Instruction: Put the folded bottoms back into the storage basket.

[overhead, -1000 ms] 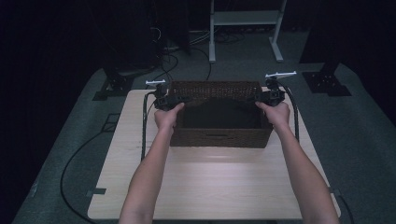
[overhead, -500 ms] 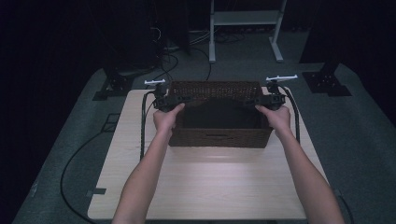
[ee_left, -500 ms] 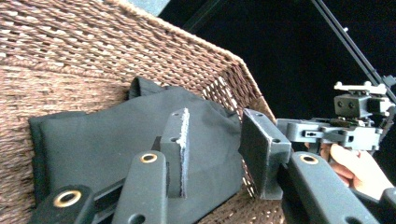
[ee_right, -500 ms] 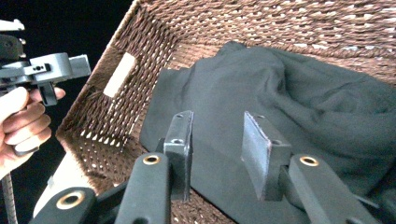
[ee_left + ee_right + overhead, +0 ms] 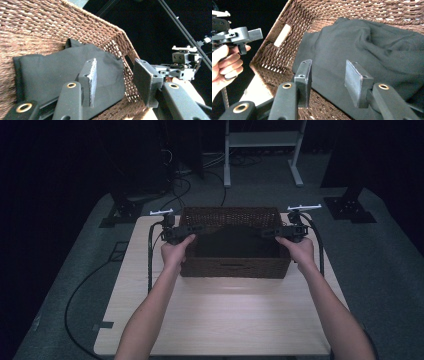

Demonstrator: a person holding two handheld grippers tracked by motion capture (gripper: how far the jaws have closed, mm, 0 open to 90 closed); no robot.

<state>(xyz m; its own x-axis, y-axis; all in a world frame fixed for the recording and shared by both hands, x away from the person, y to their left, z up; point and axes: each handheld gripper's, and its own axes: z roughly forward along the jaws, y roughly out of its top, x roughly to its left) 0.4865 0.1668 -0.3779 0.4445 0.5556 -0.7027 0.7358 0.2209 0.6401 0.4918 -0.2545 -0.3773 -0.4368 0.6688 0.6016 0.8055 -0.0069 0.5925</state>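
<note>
Dark cloth (image 5: 235,240) lies in basket (image 5: 232,267), long axis nine to three o'clock. Left gripper (image 5: 186,228) and right gripper (image 5: 270,232), jaws just opening, released, flank it equally.

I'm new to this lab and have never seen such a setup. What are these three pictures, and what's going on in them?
A person stands at a wooden table with a hand-held two-jaw gripper in each hand: the left gripper and the right gripper. One picture looks down from above; the other two come from cameras riding on each gripper, looking along its black jaws. On the table sits a wicker basket with a dark cloth inside. Both grippers' jaws have just been opening; they pinch nothing, and the cloth lies loose beneath them.
</note>
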